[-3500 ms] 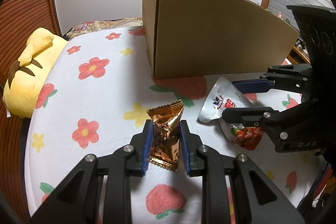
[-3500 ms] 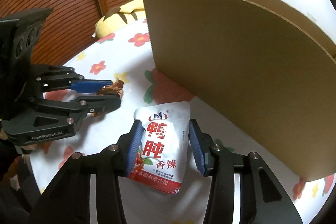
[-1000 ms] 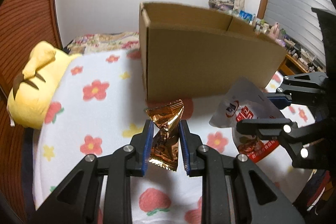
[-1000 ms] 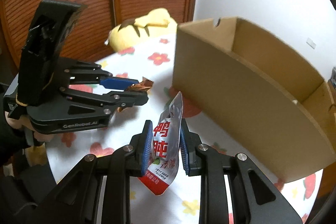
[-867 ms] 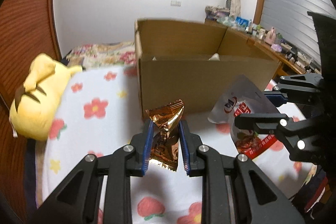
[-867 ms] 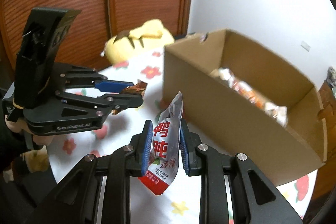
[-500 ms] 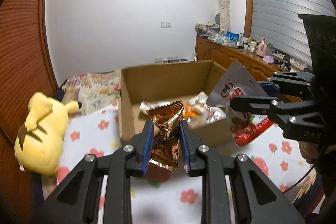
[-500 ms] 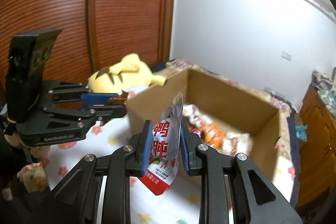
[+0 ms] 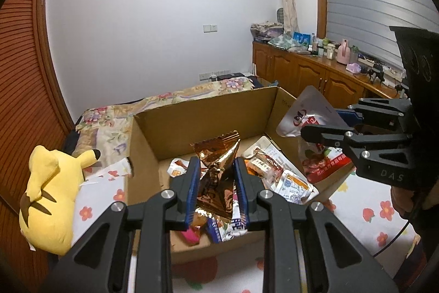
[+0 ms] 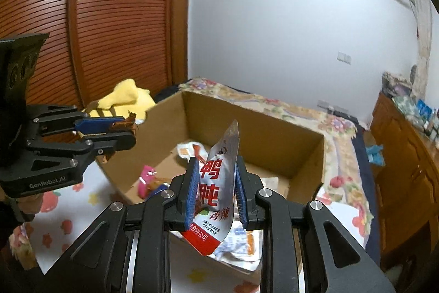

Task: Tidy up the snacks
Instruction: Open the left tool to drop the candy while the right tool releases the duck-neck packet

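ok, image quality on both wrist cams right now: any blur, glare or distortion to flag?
Left wrist view: sharp, heavy fisheye bending the wardrobe door, black vignette corners, glare on the copper foil wrapper. Right wrist view: dimmer, slight softness on the yellow plush, sheen on the white-and-red snack pouch, cardboard box readable.

I see the copper-brown foil snack packet standing upright, crinkled, its crimped top edge uppermost, pinched at its waist above the open cardboard box. The white and red pouch with red Chinese characters stands on edge, bent along its length, red band at the bottom, also over the box. Inside the box I can make out a loose heap of snack packets: white and orange ones, a pink one, a blue one.
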The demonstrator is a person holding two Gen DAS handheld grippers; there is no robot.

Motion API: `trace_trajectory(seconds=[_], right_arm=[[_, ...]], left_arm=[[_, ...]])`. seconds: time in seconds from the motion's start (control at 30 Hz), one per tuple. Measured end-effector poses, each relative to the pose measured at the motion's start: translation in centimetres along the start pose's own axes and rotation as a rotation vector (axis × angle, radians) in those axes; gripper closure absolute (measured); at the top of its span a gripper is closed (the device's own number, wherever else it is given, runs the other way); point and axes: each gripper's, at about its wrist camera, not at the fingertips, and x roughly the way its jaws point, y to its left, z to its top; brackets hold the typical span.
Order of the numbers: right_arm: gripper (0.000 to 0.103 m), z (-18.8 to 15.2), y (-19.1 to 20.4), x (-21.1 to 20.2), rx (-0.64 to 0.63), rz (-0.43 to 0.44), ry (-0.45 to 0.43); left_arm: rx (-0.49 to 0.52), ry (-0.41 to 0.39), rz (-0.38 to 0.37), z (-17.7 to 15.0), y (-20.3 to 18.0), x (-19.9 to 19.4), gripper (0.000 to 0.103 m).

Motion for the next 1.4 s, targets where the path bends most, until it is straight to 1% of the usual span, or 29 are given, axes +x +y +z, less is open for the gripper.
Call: trace_trajectory(seconds=[0.23,0.3,0.4,0.53,0.57,0.6,0.67,0.73,0.87,1.2,1.23,1.3,1.4], right_arm=[[0.080,-1.2,-1.3,2.1,0.020,-0.024,0.049],[0.080,-1.5,-1.6,2.5,0.033,-0.020,0.060],[0.080,-1.9,-1.9,2.8,0.048,-0.017,0.070],[0.077,-2.2,-2.5,3.1,0.081,-0.012,0.073],[0.076,-2.2,-2.6,3.0,0.089,-0.011,0.069],[0.074,-2.2,-2.7,2.8,0.096,-0.015,0.067],[0.068,-2.1,-2.5,2.6,0.085,-0.031,0.060],[0.068,-2.2,-2.1,2.2,0.086,-0.030,0.057],[0.068,-2.4,-1.2,0.4,0.090,-0.033,0.037],[0.067,-2.6,1.8,-5.7,0.099,-0.044,-0.049],[0.066,-2.6,2.0,-6.2,0.098,-0.046,-0.057],[0.065,-2.6,2.6,-7.2,0.095,-0.053,-0.075],[0.060,-2.7,3.3,-8.6,0.104,-0.059,-0.100]], left_arm=[[-0.004,0.035,0.005,0.1,-0.5,2.8,0.076],[-0.010,0.044,0.005,0.1,-0.5,3.3,0.076],[-0.011,0.046,0.010,-0.1,-0.5,3.5,0.075],[-0.022,0.040,0.013,-0.4,-0.4,3.1,0.072],[-0.025,0.039,0.014,-0.5,-0.4,3.0,0.072],[-0.028,0.037,0.015,-0.6,-0.4,2.7,0.071],[-0.027,0.033,0.021,-1.0,-0.3,2.2,0.070],[-0.021,0.026,0.035,-1.5,-0.5,1.4,0.069],[-0.026,0.007,0.037,-2.3,-0.5,-0.4,0.068],[-0.024,-0.076,0.056,-3.4,-1.2,-6.8,0.055],[-0.022,-0.088,0.062,-3.5,-1.4,-7.6,0.053],[-0.017,-0.103,0.078,-3.7,-1.6,-8.6,0.052],[-0.015,-0.123,0.095,-4.1,-1.8,-10.1,0.050]])
